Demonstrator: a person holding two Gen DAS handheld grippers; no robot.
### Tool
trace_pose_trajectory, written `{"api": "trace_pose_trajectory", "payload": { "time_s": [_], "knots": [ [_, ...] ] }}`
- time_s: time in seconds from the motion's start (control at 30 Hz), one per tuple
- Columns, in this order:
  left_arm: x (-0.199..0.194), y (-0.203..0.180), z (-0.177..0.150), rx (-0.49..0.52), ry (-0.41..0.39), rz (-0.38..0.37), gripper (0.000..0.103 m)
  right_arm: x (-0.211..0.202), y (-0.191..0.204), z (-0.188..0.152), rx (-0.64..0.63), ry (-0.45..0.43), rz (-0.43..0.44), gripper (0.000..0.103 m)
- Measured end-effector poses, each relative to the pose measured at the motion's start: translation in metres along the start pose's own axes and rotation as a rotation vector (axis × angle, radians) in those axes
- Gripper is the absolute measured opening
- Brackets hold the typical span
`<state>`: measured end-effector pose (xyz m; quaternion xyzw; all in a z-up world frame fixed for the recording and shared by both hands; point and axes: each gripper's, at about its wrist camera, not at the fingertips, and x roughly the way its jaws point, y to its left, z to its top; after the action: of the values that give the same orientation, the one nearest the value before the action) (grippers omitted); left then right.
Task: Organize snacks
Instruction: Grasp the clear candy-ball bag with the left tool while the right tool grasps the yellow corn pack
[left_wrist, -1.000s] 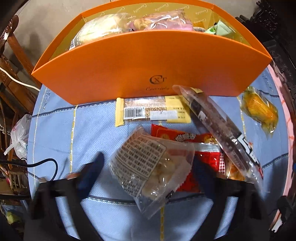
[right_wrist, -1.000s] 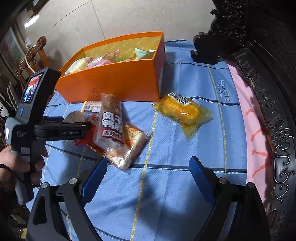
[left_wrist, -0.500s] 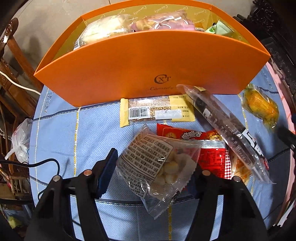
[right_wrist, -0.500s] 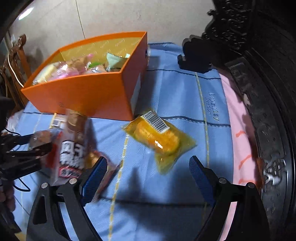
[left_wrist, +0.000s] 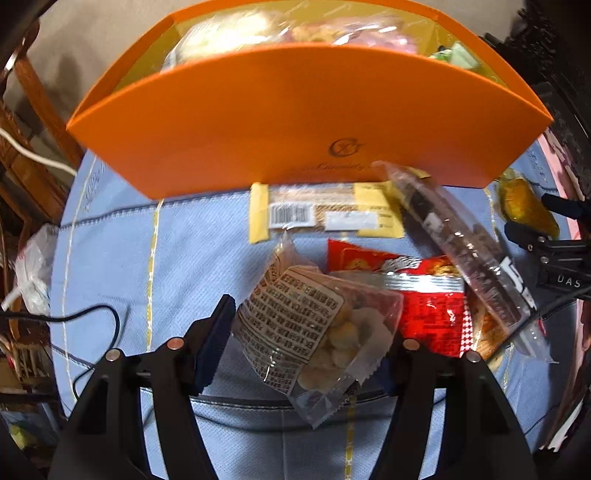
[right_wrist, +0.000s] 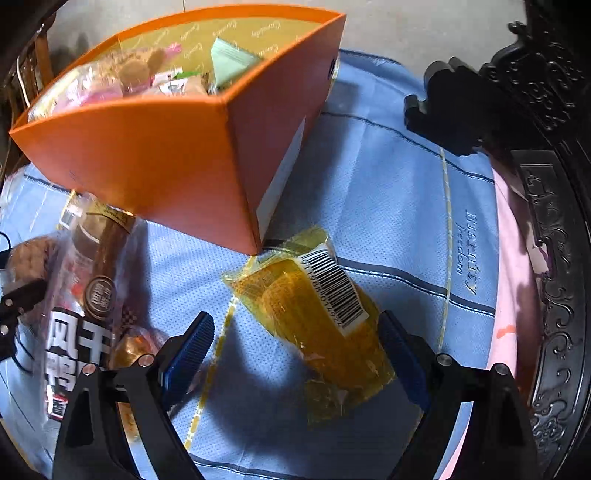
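Snacks: yellow packet (right_wrist: 314, 317) now between right gripper (right_wrist: 295, 347) jaws, closing, not gripped.
Left gripper (left_wrist: 310, 332): narrowed, straddling clear packet (left_wrist: 317, 332), unpressed.
Room: orange box (right_wrist: 147, 155) corner touches the yellow packet.

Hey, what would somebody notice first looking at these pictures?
The big orange box at the back of the blue tablecloth, already holding snacks. In front of it, loose packets: a clear one between the left gripper fingers, a yellow one between the right gripper fingers.
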<state>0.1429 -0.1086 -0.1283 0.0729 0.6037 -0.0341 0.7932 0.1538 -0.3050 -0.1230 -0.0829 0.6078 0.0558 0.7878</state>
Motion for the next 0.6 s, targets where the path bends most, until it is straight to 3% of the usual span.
{"api": "trace_pose_trajectory", "payload": {
  "time_s": [0.07, 0.13, 0.2, 0.37, 0.6],
  "knots": [
    [0.000, 0.007, -0.001, -0.021, 0.002, -0.020, 0.063, 0.003, -0.003, -0.001, 0.009, 0.013, -0.008, 0.075],
    [0.001, 0.011, -0.001, -0.030, 0.002, -0.028, 0.063, 0.003, -0.010, -0.003, 0.038, 0.024, -0.025, 0.048],
    [0.001, 0.017, -0.001, -0.049, 0.005, -0.047, 0.063, -0.004, -0.020, -0.004, 0.100, 0.010, 0.019, 0.042],
    [-0.004, 0.037, -0.008, -0.099, 0.011, -0.090, 0.062, -0.033, -0.025, -0.019, 0.205, -0.049, 0.046, 0.041],
    [-0.007, 0.053, -0.027, -0.109, 0.014, -0.097, 0.062, -0.061, 0.002, -0.047, 0.216, -0.064, 0.152, 0.041]
  ]
}}
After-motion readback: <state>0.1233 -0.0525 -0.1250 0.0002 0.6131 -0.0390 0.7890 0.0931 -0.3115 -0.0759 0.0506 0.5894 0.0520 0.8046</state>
